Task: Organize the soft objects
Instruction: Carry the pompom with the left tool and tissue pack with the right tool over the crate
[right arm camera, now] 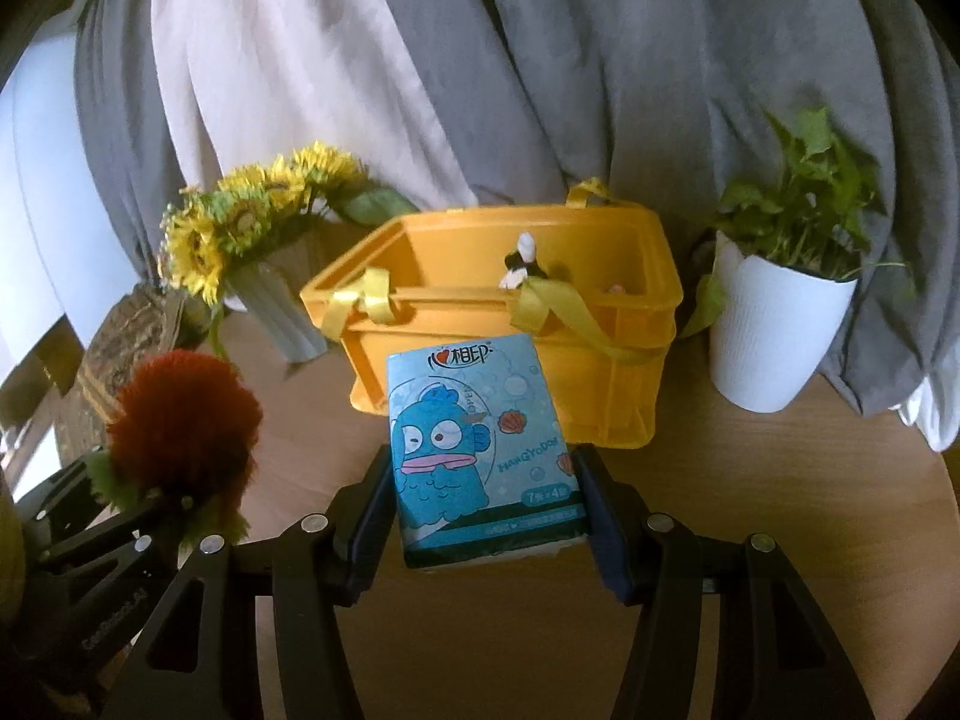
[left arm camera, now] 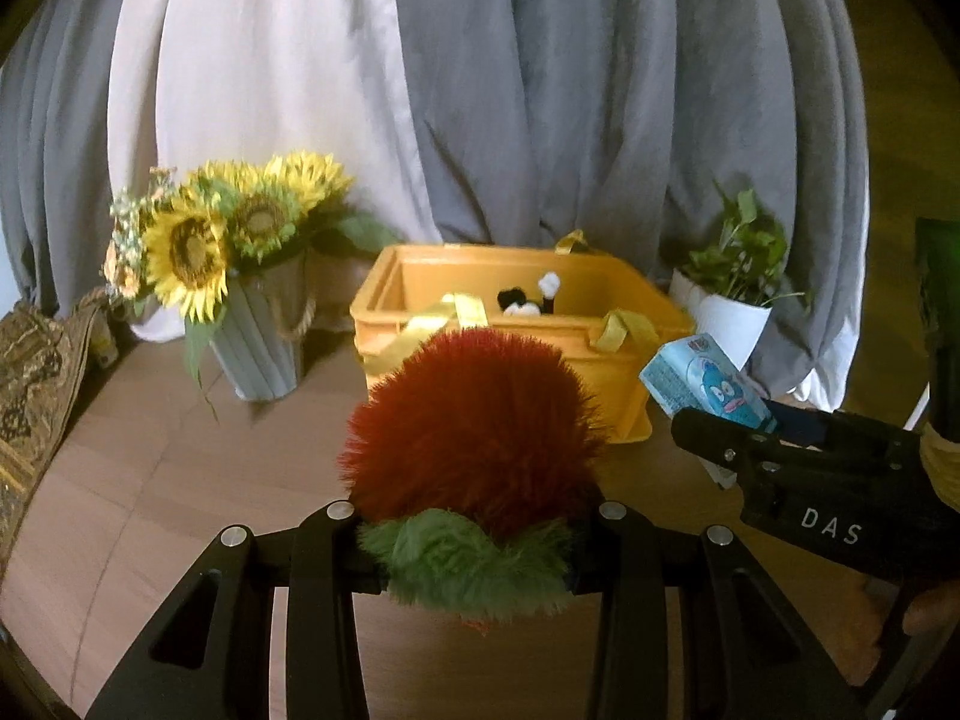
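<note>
My left gripper (left arm camera: 477, 546) is shut on a fluffy red plush with a green furry base (left arm camera: 474, 438), held above the wooden table in front of the yellow crate (left arm camera: 606, 384). My right gripper (right arm camera: 483, 510) is shut on a blue tissue pack (right arm camera: 474, 444) printed with a cartoon fish, also held before the yellow crate (right arm camera: 606, 384). A small black and white plush toy (left arm camera: 528, 300) lies inside the crate. The tissue pack (left arm camera: 702, 384) shows at the right of the left wrist view, and the red plush (right arm camera: 180, 414) at the left of the right wrist view.
A vase of sunflowers (left arm camera: 240, 252) stands left of the crate and a white pot with a green plant (right arm camera: 780, 312) stands right of it. Grey and white curtains (left arm camera: 480, 90) hang behind. A patterned cloth (left arm camera: 30, 384) lies at the table's left edge.
</note>
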Demonstrator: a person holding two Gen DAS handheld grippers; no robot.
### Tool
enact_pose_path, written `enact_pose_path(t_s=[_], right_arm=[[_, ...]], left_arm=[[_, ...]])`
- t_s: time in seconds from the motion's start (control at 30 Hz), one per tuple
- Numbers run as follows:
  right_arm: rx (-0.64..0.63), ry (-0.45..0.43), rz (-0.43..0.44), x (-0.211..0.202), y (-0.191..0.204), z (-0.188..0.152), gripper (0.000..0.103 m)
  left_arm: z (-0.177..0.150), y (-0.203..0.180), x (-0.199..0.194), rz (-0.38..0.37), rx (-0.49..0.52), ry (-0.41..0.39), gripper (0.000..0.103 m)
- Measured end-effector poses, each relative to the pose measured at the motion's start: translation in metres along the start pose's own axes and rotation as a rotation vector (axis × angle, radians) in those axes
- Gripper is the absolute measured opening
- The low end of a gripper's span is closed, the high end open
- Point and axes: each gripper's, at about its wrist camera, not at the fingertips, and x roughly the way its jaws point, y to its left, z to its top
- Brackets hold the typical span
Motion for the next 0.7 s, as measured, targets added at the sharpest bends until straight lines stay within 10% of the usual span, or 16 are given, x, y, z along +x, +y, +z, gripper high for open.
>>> enact_pose_path(t_s=[0.7], right_arm=[[0.095,-0.168,-0.114,-0.048,0.045,0.020,0.058]], left_arm=[[0.043,0.033,-0.043,-0.076,0.069,-0.168,0.038]])
